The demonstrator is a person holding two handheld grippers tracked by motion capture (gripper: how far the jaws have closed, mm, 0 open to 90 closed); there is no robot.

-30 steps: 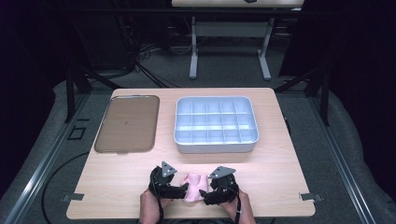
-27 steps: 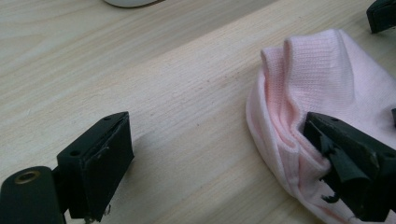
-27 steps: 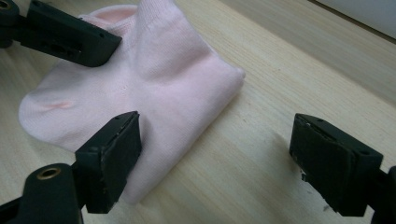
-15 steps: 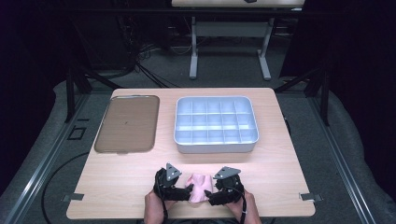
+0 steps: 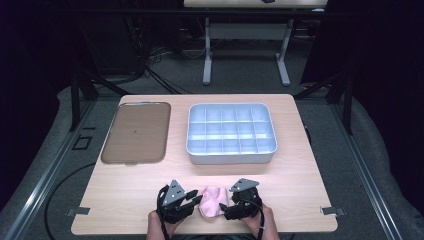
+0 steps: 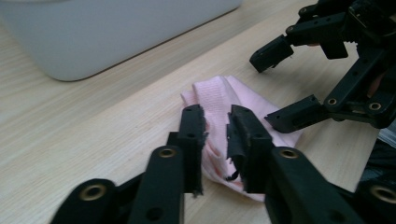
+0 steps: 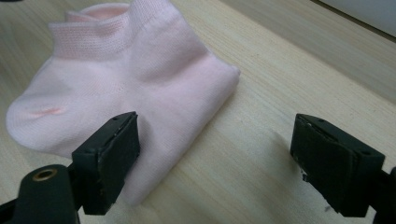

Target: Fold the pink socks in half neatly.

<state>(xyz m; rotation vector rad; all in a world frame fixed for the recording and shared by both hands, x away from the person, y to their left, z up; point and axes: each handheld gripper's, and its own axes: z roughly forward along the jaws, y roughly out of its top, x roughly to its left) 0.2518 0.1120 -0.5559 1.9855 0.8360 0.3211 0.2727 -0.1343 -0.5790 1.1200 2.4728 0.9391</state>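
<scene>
Sock: pink ankle sock (image 5: 212, 201), folded, flat on the wooden table (image 5: 300, 180) at the near edge, between my two grippers.
Left gripper: left gripper (image 5: 192, 202) at 9 o'clock of the sock; its jaws have just been closing and now stand nearly together, with a fold of the sock's near edge between them (image 6: 215, 135). I judge it pinched, though the pads' contact is partly hidden.
Right gripper: right gripper (image 5: 229, 209) at 3 o'clock of the sock, jaws wide apart, clamped on nothing; one fingertip (image 7: 112, 149) lies over the sock's edge, the other over bare wood.
Long axis: in the right gripper view the cuff points to 12 o'clock, toe end toward 9 o'clock.
Nearer hand: left has the cloth; right needs only a short slide toward 9 o'clock to straddle it.
Beyond: white compartment tray (image 5: 231, 134) at 12 o'clock, brown flat tray (image 5: 136, 132) at 11 o'clock, both well apart from the sock.
</scene>
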